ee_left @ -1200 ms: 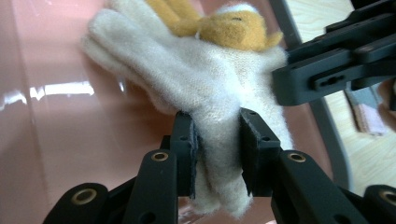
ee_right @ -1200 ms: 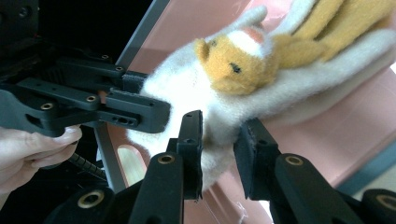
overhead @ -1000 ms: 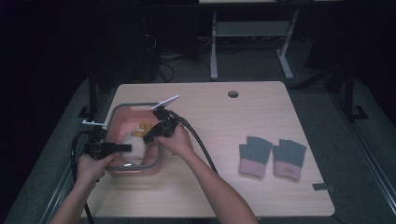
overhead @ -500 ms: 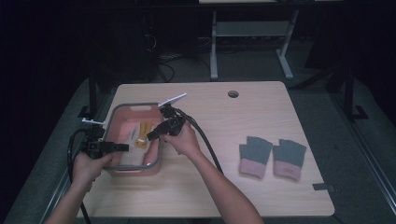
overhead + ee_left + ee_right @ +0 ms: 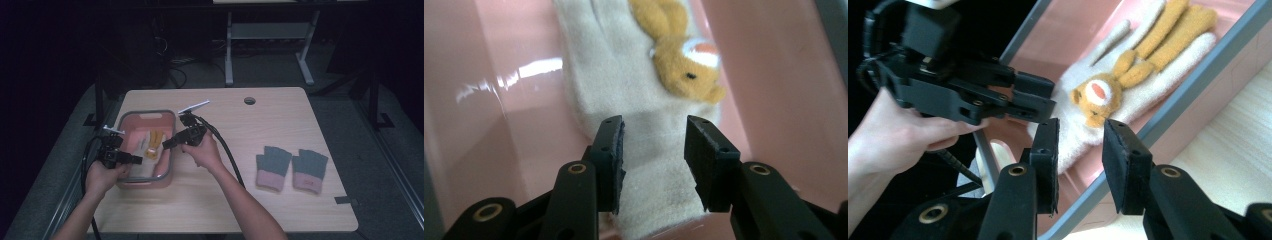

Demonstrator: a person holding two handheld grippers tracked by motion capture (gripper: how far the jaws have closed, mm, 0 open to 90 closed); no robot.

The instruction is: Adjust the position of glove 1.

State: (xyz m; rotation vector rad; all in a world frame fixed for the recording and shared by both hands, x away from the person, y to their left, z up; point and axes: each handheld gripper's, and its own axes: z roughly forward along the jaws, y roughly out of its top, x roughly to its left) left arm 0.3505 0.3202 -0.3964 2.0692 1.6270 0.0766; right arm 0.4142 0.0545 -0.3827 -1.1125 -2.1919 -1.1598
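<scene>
Left gripper (image 5: 651, 165) sits low over the near end of the pink basket (image 5: 131, 119), jaws a narrow gap apart and just been closing; the cream glove (image 5: 624, 100) lies under and between the pads (image 5: 610, 150), cuff end nearest them, but the pads look clear of the fabric, so no grip. In the high view the left gripper (image 5: 134, 159) points right, tips over the basket's near-left inside. Right gripper (image 5: 1079, 165) hovers above the basket's right rim (image 5: 1193, 82), jaws also a narrow gap, just been opening, nothing between them; the glove (image 5: 1128, 75) lies beyond and below its tips. In the high view the right gripper (image 5: 167, 145) points left and slightly toward the person, tips over the basket's right side, facing the left gripper's tips, near but apart. Glove: flat on the basket floor, long axis running away from the left gripper's jaws, cuff toward the left gripper, fingers pointing to the far end of the basket. An orange plush bear (image 5: 684, 55) is on its back, ahead of the left jaws and right of their centreline; orange fingers (image 5: 1173, 22) show in the right gripper view. Well off to the right gripper's far side, a pair of grey gloves with pink cuffs (image 5: 292, 167) lies on the table (image 5: 280, 115), fingers pointing away from the person.
</scene>
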